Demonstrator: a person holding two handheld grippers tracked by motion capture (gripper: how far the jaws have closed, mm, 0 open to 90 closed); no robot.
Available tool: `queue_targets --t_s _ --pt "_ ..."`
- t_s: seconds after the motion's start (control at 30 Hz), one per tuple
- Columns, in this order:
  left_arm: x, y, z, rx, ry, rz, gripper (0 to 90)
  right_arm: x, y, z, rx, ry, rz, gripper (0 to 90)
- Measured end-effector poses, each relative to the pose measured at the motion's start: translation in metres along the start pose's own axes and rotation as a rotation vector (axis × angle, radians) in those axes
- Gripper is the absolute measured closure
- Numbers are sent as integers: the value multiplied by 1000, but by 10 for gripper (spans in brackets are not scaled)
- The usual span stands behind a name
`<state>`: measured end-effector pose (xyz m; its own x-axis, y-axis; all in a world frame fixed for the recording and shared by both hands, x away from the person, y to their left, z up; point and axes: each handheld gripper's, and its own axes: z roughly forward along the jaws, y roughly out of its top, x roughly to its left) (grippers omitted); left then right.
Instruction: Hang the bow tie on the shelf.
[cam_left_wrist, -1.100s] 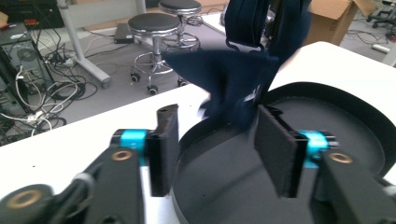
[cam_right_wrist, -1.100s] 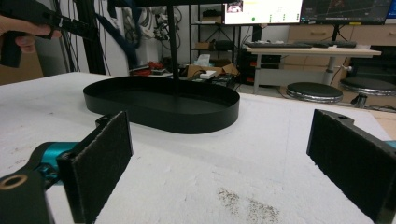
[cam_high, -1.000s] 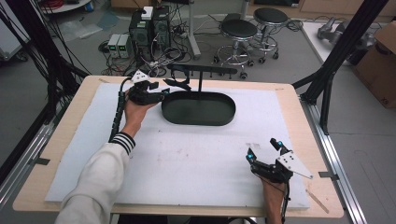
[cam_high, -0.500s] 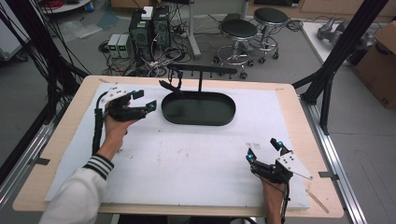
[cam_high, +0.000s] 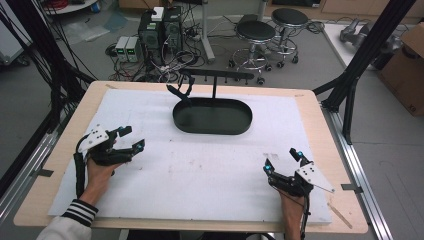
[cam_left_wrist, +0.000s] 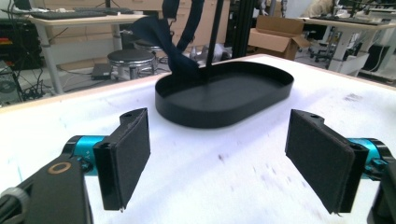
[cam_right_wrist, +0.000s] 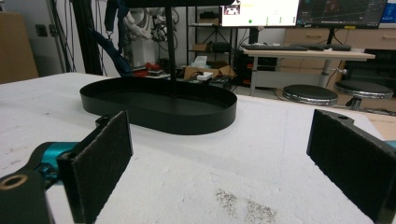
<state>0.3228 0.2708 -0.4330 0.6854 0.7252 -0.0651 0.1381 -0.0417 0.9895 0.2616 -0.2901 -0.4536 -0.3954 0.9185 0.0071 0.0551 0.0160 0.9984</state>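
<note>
A black oval tray (cam_high: 212, 116) sits near the counter's (cam_high: 310, 107) far edge, a rack (cam_high: 216, 75) rising from it. Dark straps (cam_high: 181, 92) hang from the rack's left end, reaching the tray rim.

Robotics lab/workshop; black aluminium frame posts (cam_high: 367, 47) around the table at 1-3 o'clock; PC towers (cam_high: 161, 27) with cable tangle on floor at 11; stools (cam_high: 255, 31) at 12; monitors (cam_right_wrist: 299, 11) and desks behind.
</note>
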Motion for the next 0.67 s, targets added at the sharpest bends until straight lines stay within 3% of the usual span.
queue_targets --t_s 0.2,0.4,0.67 --pt "-7 -19 -18 -53 29 9 212 0 0 0 1 1 2 59" --pt "-8 -23 -24 -111 45 -5 193 -1 0 0 -9 0 0 59" --pt "-10 -26 -27 -146 47 17 197 -1 0 -1 -11 4 5 59"
